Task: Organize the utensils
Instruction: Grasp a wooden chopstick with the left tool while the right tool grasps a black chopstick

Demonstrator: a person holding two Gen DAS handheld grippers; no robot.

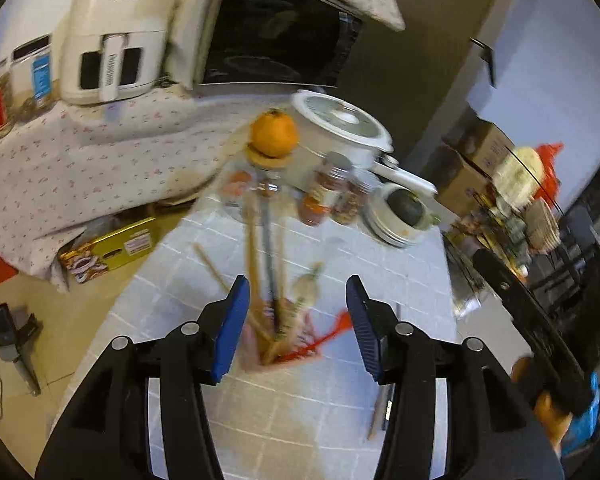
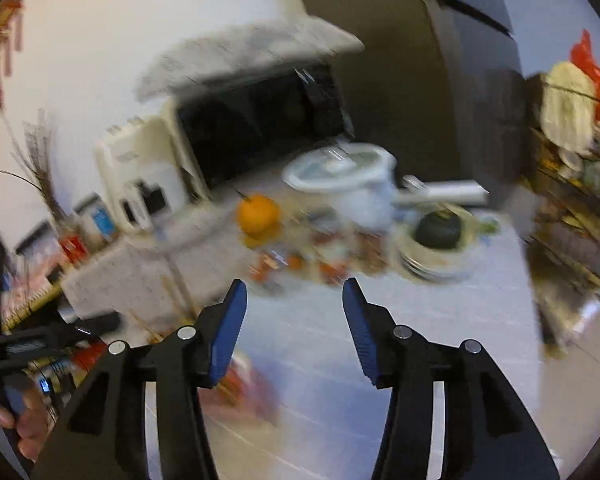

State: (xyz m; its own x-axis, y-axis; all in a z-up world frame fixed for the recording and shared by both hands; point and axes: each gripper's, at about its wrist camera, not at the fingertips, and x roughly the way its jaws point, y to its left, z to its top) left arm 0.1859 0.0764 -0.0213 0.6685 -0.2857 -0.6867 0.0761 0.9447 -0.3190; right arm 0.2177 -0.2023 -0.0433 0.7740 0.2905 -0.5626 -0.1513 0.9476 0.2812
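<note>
A pinkish holder (image 1: 278, 344) on the tiled table (image 1: 332, 408) bristles with wooden sticks, a dark handle and a red utensil (image 1: 324, 336), fanned toward twelve o'clock. It sits between the left gripper (image 1: 298, 328)'s parted, unpressed fingers; the right gripper (image 2: 294, 328) gapes empty.

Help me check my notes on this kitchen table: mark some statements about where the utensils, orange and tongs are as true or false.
1. An orange sits on a jar lid. True.
2. The left tongs grip the chopsticks. False: the jaws are open, and the utensils stand in a pink holder beyond them.
3. The right tongs hold nothing. True.
4. The microwave door hangs open. False: it is shut.
5. A dark avocado lies on stacked plates. True.
</note>
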